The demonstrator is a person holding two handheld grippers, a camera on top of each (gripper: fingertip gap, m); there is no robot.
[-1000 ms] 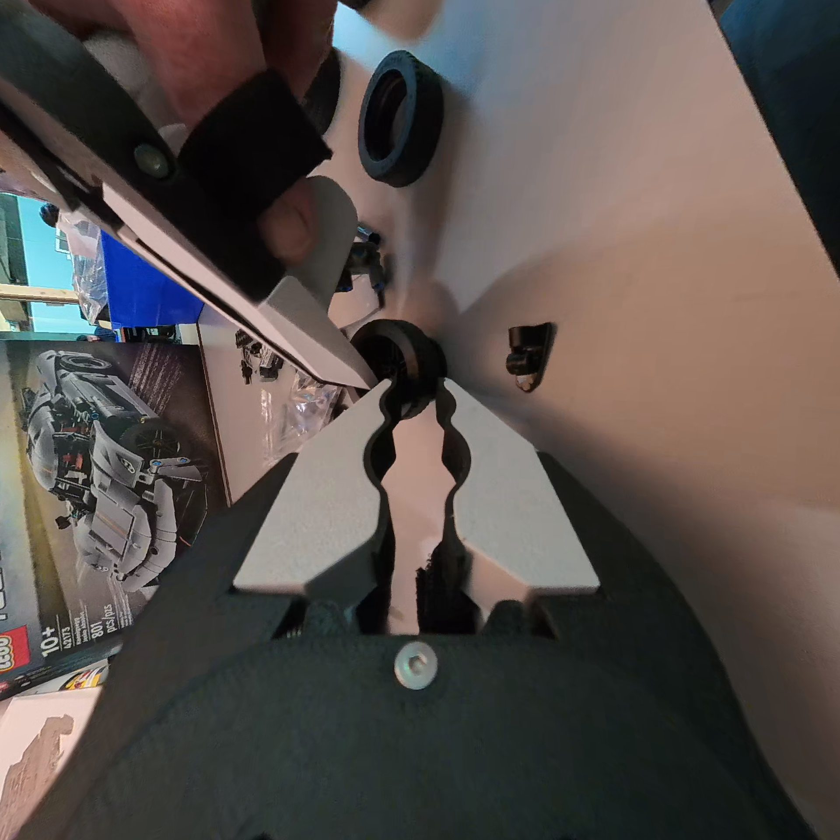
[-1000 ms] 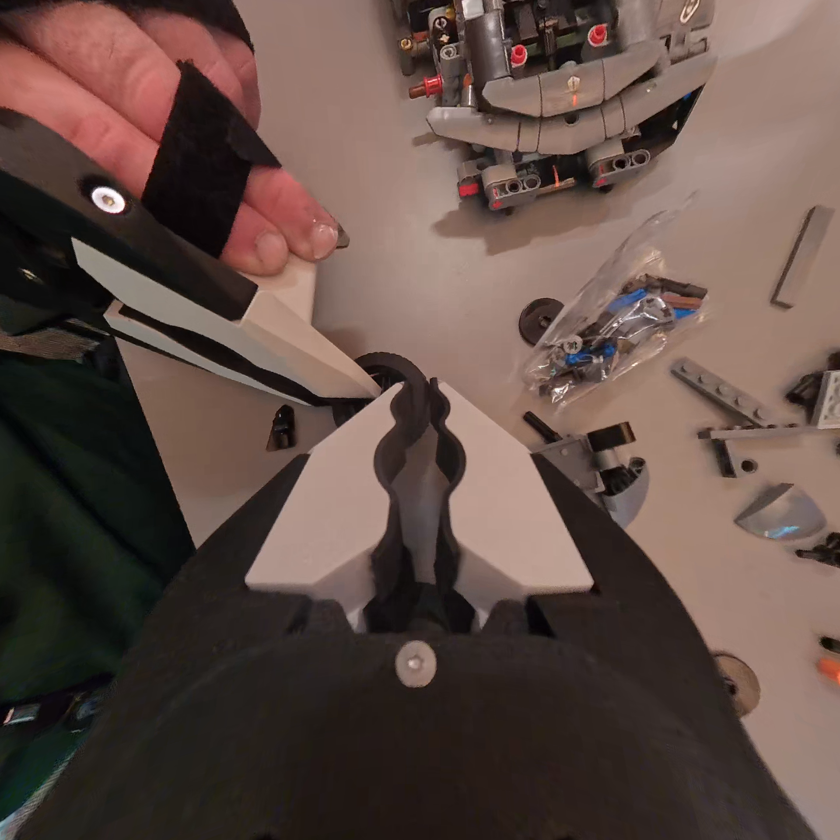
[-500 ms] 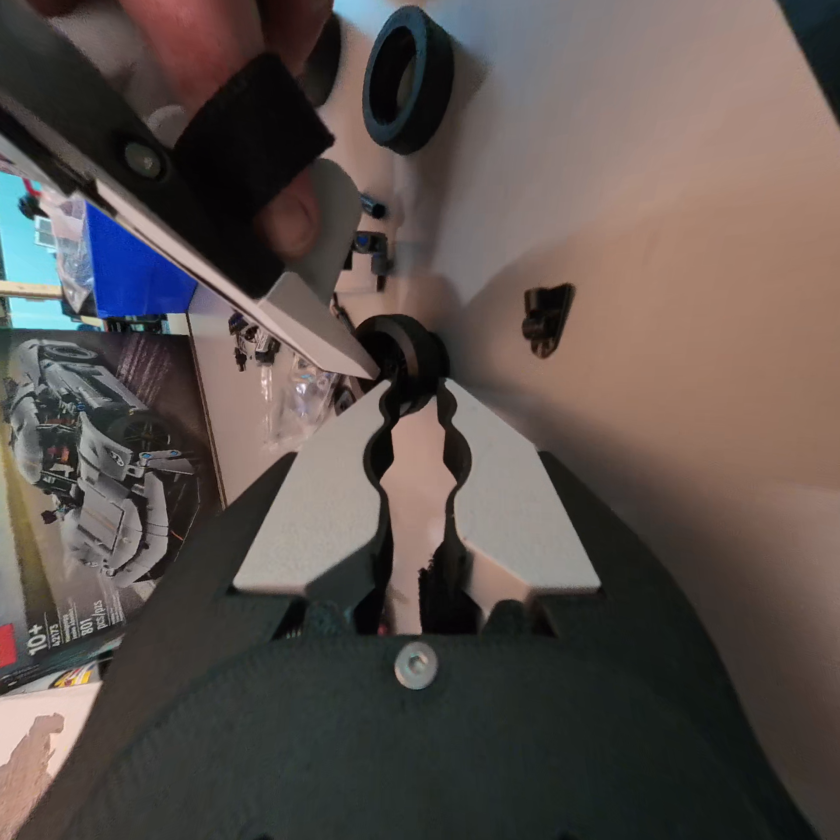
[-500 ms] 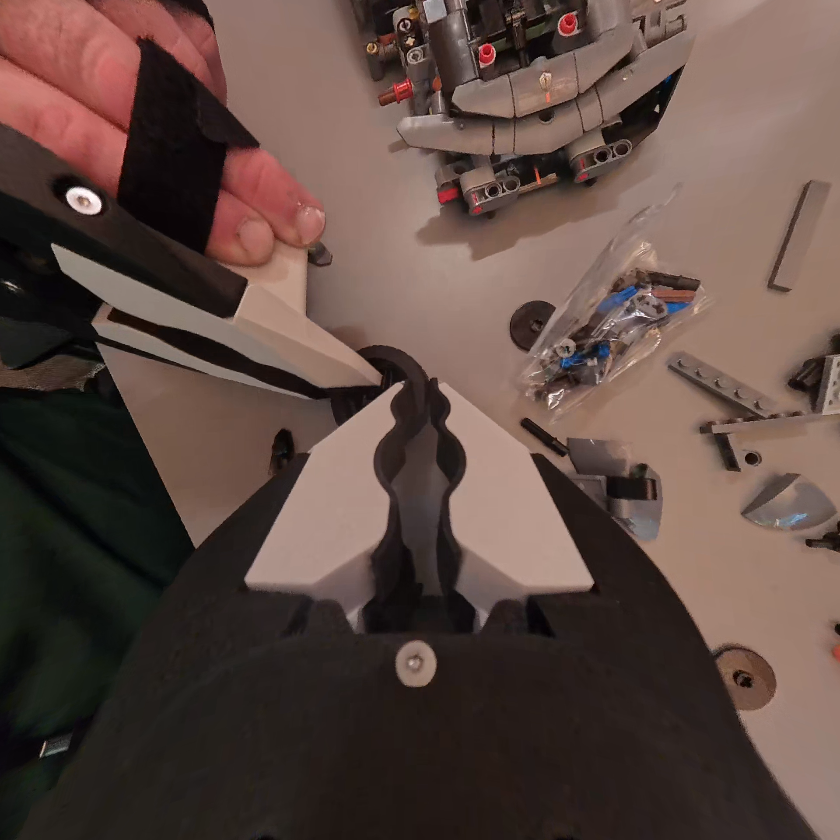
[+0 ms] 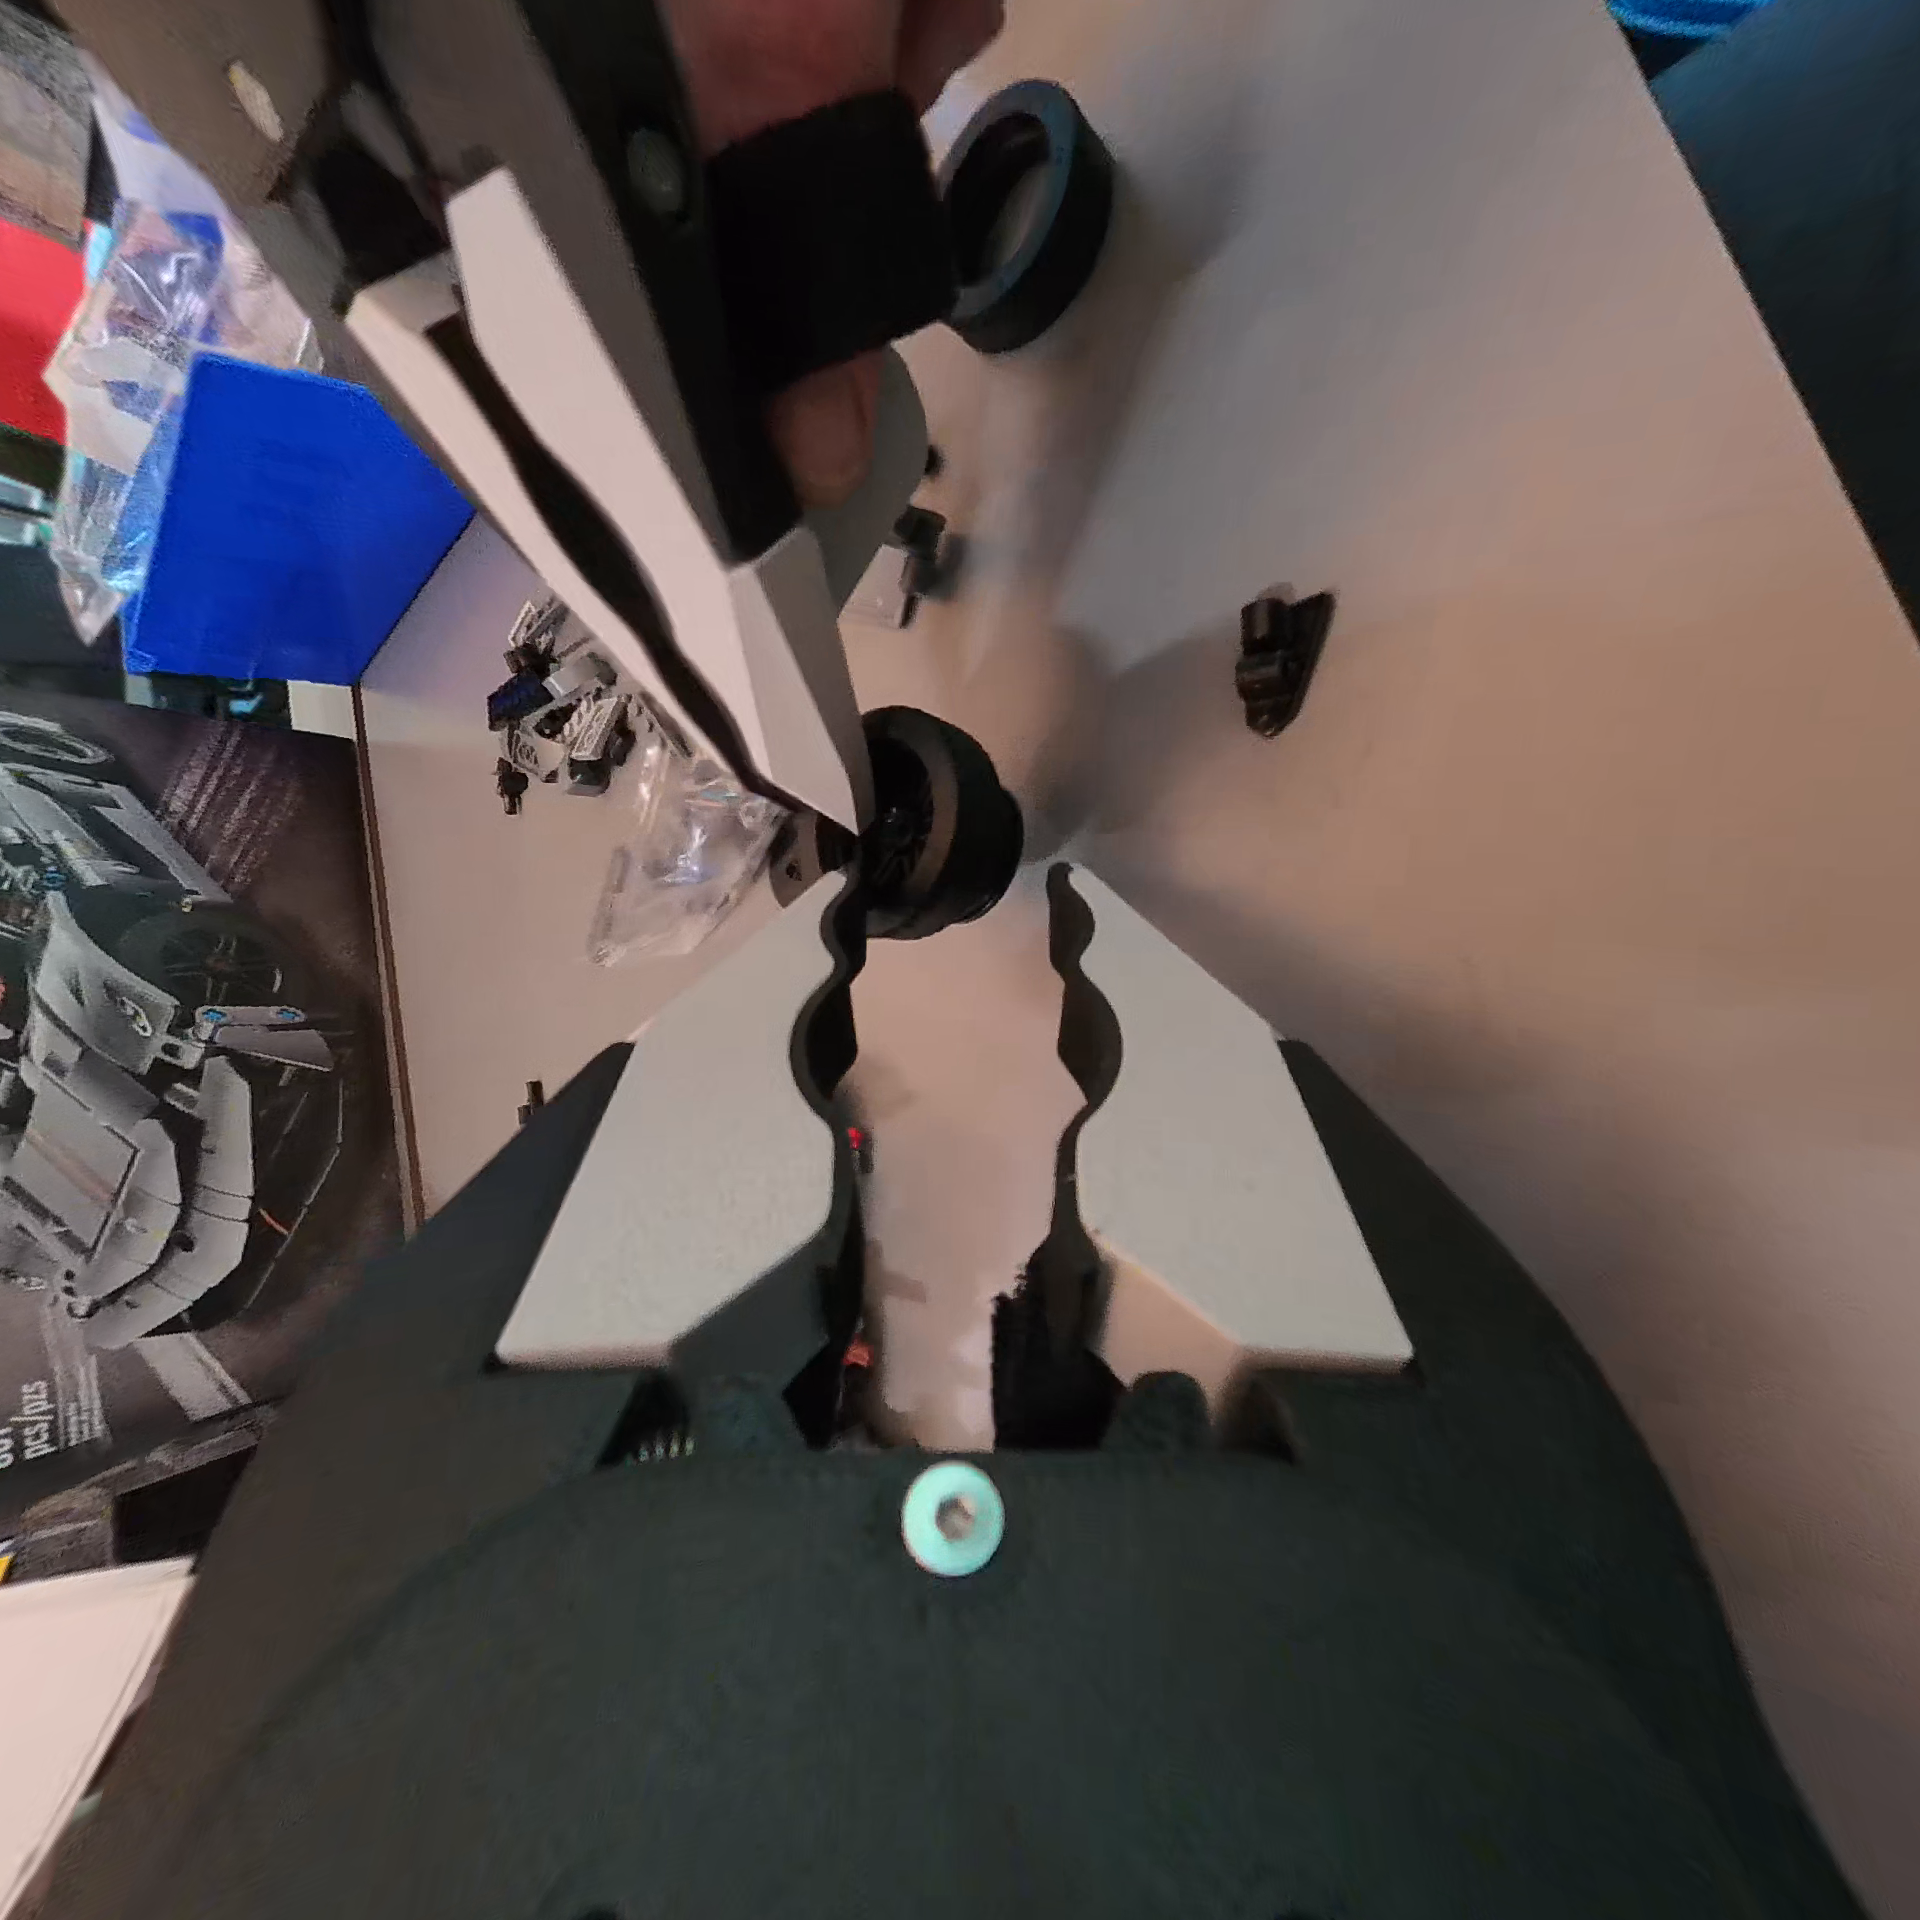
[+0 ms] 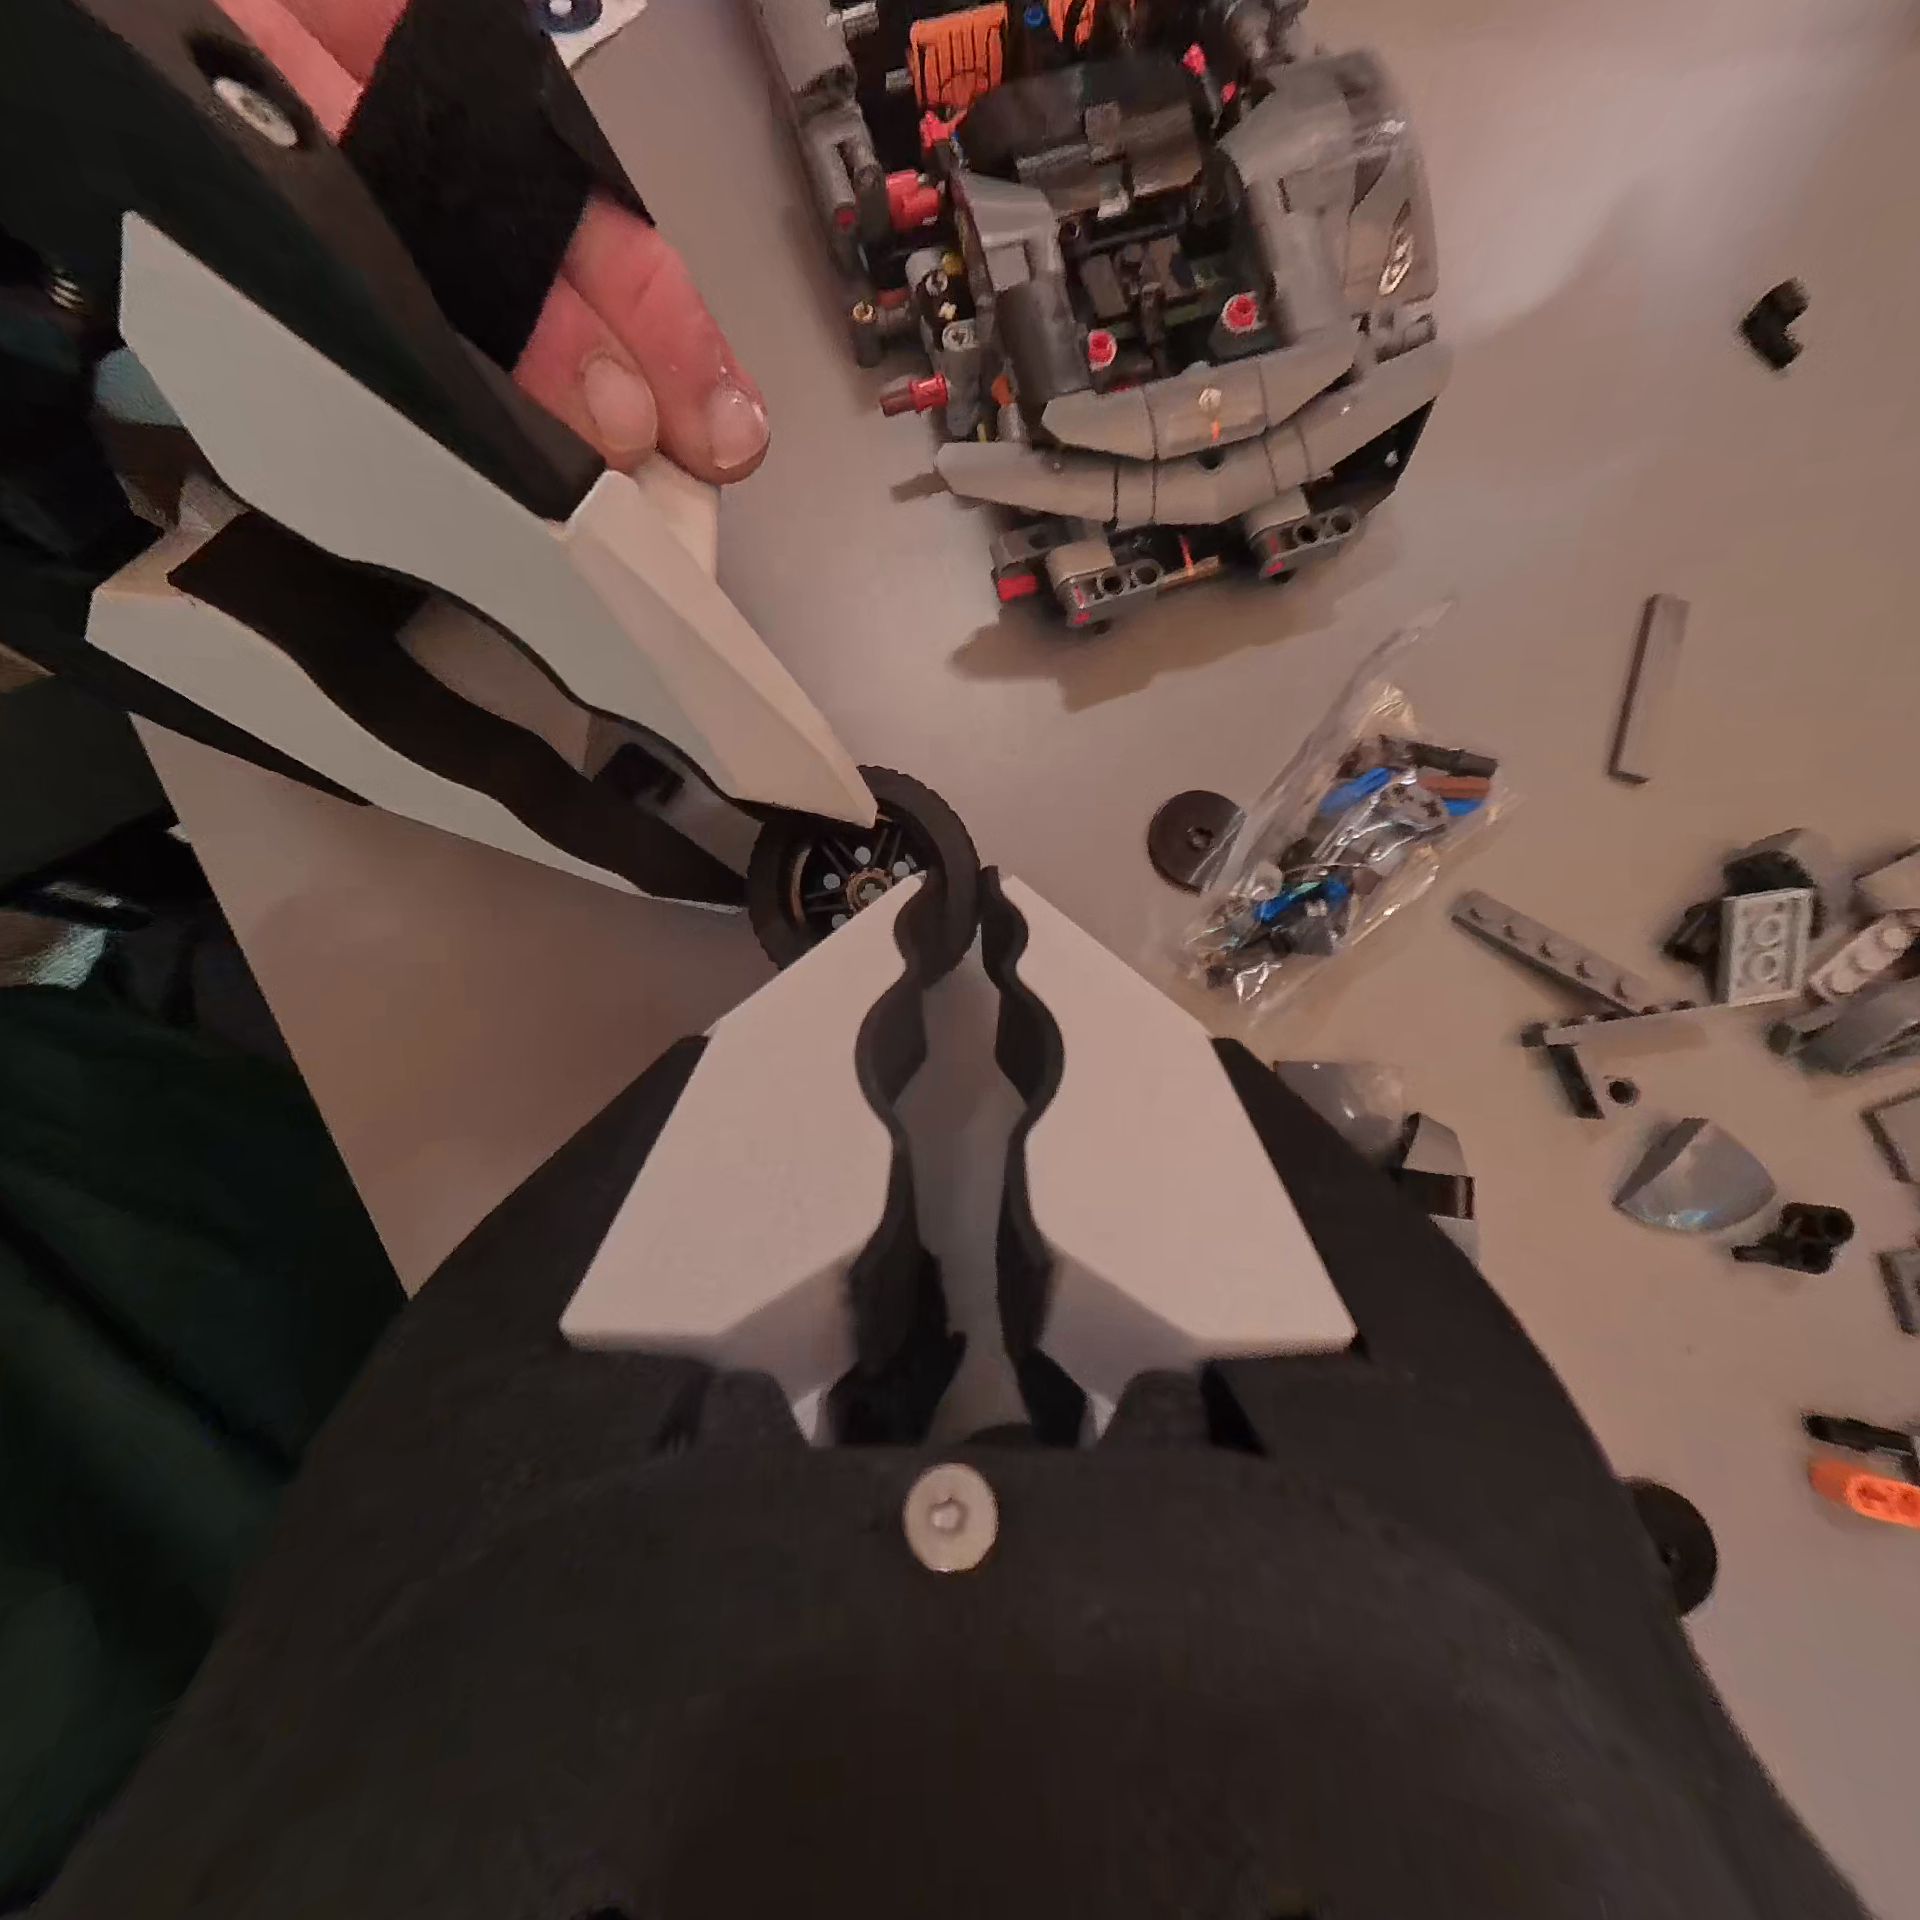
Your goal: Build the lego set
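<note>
— What did we see from the left wrist?
— Our left claw point(image 5: 945, 883) stood open over the white table point(image 5: 1455, 935), its tips just short of the small black wheel point(image 5: 935, 821). The right claw point(image 5: 831, 816) met that wheel from the upper left. A loose tyre point(image 5: 1023, 213) lay farther off.
— And from the right wrist?
— Our right claw pinched the wheel's rubber edge between nearly closed tips. The half-built car point(image 6: 1174, 343) stood beyond, with a bag of parts point(image 6: 1340, 831) nearer, to the right.

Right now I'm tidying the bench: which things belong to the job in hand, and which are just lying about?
In hand: wheel, right gripper, left gripper, part-built car.
Lying about: parts bag, loose tyre, set box, blue bin.
</note>
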